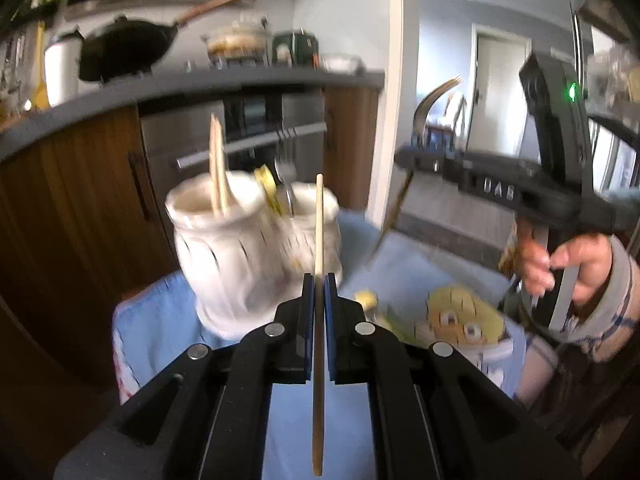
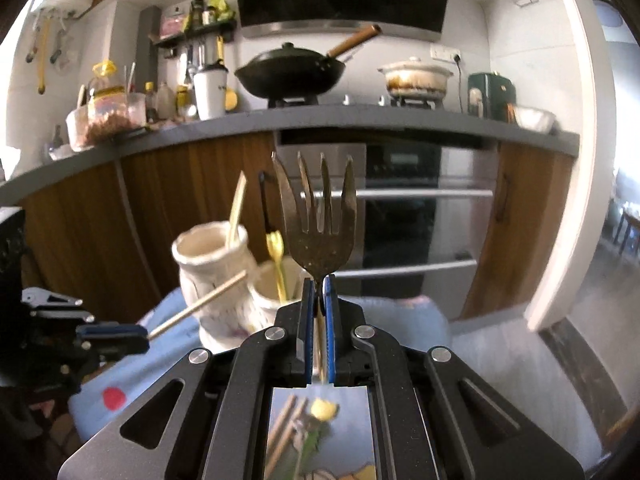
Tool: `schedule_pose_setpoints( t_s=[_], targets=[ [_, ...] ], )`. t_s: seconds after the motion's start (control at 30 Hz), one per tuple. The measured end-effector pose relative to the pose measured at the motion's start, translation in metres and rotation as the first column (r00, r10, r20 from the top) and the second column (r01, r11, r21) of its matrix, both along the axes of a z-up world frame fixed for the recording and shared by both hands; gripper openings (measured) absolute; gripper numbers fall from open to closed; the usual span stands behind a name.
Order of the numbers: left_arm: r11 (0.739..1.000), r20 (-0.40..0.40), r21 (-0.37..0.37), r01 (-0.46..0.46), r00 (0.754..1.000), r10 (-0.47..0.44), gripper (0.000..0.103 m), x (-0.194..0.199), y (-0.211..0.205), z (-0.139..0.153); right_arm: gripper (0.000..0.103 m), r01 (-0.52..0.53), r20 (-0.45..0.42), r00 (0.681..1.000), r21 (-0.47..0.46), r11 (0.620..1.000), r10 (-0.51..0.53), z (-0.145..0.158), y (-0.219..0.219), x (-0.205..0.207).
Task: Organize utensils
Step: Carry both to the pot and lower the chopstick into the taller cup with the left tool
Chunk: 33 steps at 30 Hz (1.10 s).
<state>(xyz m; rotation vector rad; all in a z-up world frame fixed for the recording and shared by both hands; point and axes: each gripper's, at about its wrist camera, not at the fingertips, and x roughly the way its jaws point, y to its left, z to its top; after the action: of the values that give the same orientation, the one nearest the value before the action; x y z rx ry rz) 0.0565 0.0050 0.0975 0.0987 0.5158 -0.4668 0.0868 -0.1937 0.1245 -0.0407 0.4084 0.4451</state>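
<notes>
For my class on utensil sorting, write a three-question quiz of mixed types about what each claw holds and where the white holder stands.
1. True or false: the left claw is shut on a thin wooden chopstick.
2. Multiple choice: the right claw grips A) a spoon, B) a tarnished metal fork, C) a knife.
3. Fill in: the white two-cup ceramic holder stands on a light ____ cloth.

Key: 1 true; 2 B; 3 blue.

Grey countertop (image 2: 360, 120) over wood cabinets (image 2: 200, 208) (daylit).
</notes>
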Motion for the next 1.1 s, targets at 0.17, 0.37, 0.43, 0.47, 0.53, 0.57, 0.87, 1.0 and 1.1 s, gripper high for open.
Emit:
schedule_pose_setpoints(
  t_s=[0.17,0.37,0.43,0.47,0.53,0.57,0.87,1.0,1.1],
  targets=[
    [0.995,0.101,-0.092,-0.038,0.994,0.047,0.005,0.020,0.020,0.031,0.006,-0.031,0.011,0.999,0.042,0.999,0.030,0.023,0.002,0.010],
    [0.968,0.153,-0.246,-0.050,0.984,0.090,0.005,0.055,0.040,0.049,0.006,-0.045,0.042,0.998,0.088,0.995,0.041,0.045,0.006,0.024],
    [0.947,0.170,-0.320,-0.039,0.981,0.098,0.005,0.070,0.048,0.051,0.006,-0.047,0.066,0.997,0.102,0.994,0.040,0.052,0.010,0.029],
    [0.934,0.168,-0.356,-0.037,0.980,0.103,0.005,0.080,0.051,0.050,0.006,-0.047,0.069,0.997,0.107,0.993,0.040,0.054,0.012,0.032],
    [0.916,0.170,-0.400,-0.034,0.979,0.111,0.005,0.092,0.054,0.049,0.006,-0.052,0.077,0.996,0.126,0.991,0.043,0.059,0.017,0.040],
    [0.907,0.174,-0.420,-0.034,0.978,0.118,0.005,0.098,0.055,0.047,0.006,-0.052,0.083,0.996,0.132,0.990,0.042,0.060,0.019,0.042],
    [0.898,0.236,-0.431,-0.083,0.951,0.201,0.005,0.122,0.046,0.027,0.006,-0.029,0.086,0.996,0.144,0.989,0.017,0.047,0.032,0.072],
    [0.898,0.264,-0.423,-0.123,0.931,0.252,0.005,0.121,0.041,0.013,0.006,-0.025,0.054,0.998,0.148,0.989,0.018,0.027,0.033,0.081],
    [0.897,0.245,-0.424,-0.127,0.937,0.249,0.005,0.121,0.042,0.004,0.006,-0.019,0.016,1.000,0.135,0.991,0.017,0.012,0.034,0.086]
  ],
)
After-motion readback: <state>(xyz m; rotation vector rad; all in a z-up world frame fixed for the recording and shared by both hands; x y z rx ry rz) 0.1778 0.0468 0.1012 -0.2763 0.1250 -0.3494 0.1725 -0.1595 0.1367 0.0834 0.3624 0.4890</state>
